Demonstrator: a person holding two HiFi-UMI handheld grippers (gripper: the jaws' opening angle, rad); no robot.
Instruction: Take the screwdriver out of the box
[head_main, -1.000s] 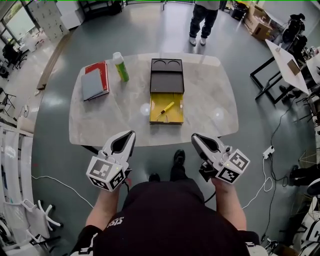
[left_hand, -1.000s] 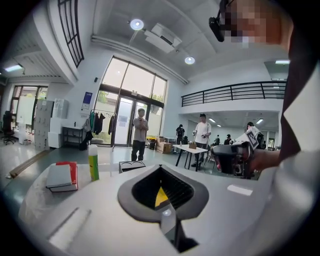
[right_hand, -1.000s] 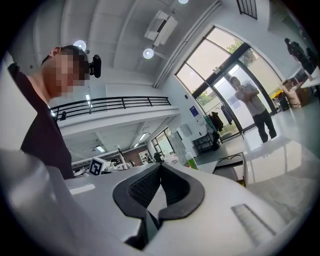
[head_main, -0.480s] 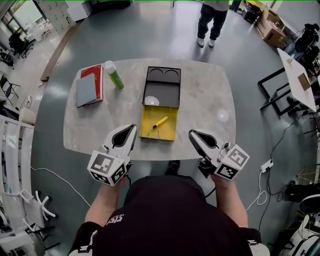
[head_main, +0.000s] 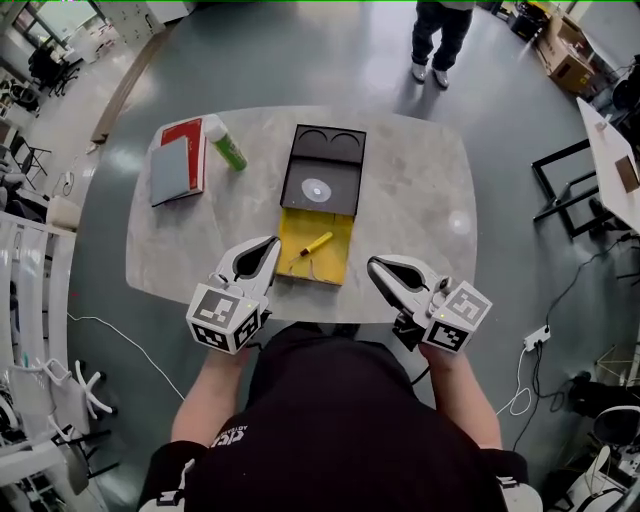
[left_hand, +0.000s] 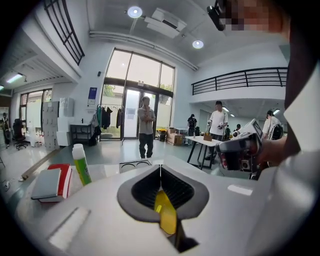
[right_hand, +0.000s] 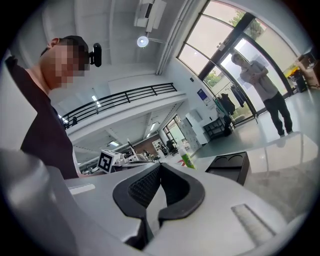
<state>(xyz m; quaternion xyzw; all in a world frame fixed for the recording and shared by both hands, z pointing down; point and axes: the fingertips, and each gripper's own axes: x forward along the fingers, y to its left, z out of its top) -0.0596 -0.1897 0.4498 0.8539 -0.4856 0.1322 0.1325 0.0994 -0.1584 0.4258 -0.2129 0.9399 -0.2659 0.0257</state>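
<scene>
The screwdriver (head_main: 316, 241) lay in the yellow box (head_main: 338, 262) on the surface (head_main: 420, 200); small, stiff, likely light, best taken by its handle; left gripper (head_main: 268, 243) and right gripper (head_main: 373, 264) jaws were closed, empty.

On the table (head_main: 420, 200) the screwdriver (head_main: 317, 242) lies in the box (head_main: 337, 264) near the middle, its lid (head_main: 322, 170) behind, book (head_main: 178, 162) far left, bottle (head_main: 227, 148) beside it, left gripper (head_main: 272, 245) and right gripper (head_main: 374, 265) flanking the box's near end.
</scene>
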